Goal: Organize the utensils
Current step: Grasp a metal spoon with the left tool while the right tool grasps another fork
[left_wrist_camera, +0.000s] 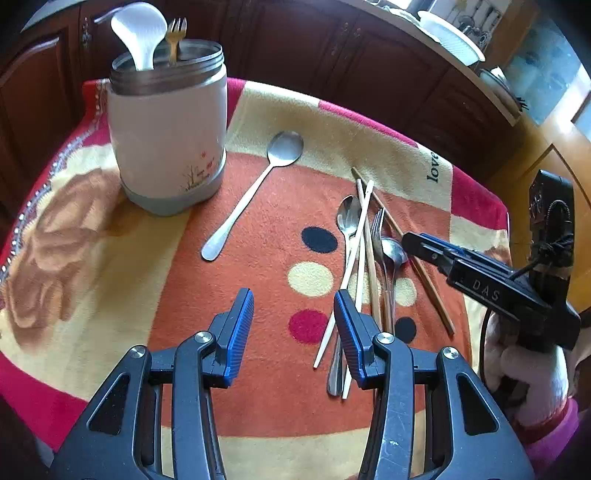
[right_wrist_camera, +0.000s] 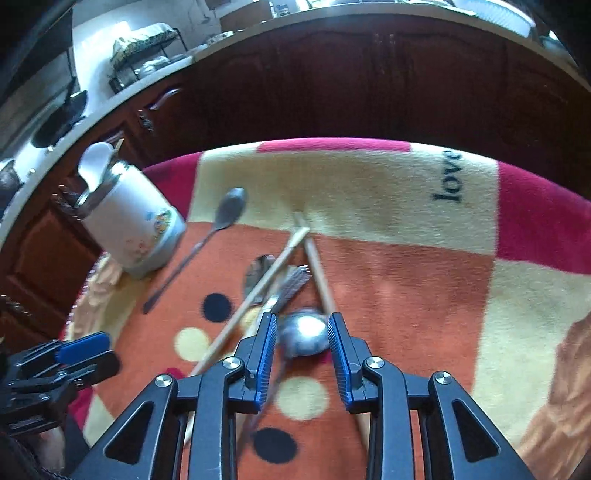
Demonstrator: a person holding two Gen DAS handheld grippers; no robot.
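A: Looking down your right gripper [right_wrist_camera: 302,325], I see its jaws apart with a spoon bowl [right_wrist_camera: 304,336] between the pads; the view is blurred, so I cannot tell whether they touch it.

B: And your left gripper [left_wrist_camera: 294,301]?

A: Its jaws stand apart over the blanket [left_wrist_camera: 258,206], nothing between them. The right finger sits just over the near ends of the pile [left_wrist_camera: 364,258]: chopsticks, a fork, spoons, all crossing.

B: Where does the rest lie?

A: One long spoon [left_wrist_camera: 255,192] lies alone between the pile and the canister [left_wrist_camera: 168,136]. The canister stands upright at the far left, holding a white scoop [left_wrist_camera: 140,33] and a gold fork [left_wrist_camera: 175,37].
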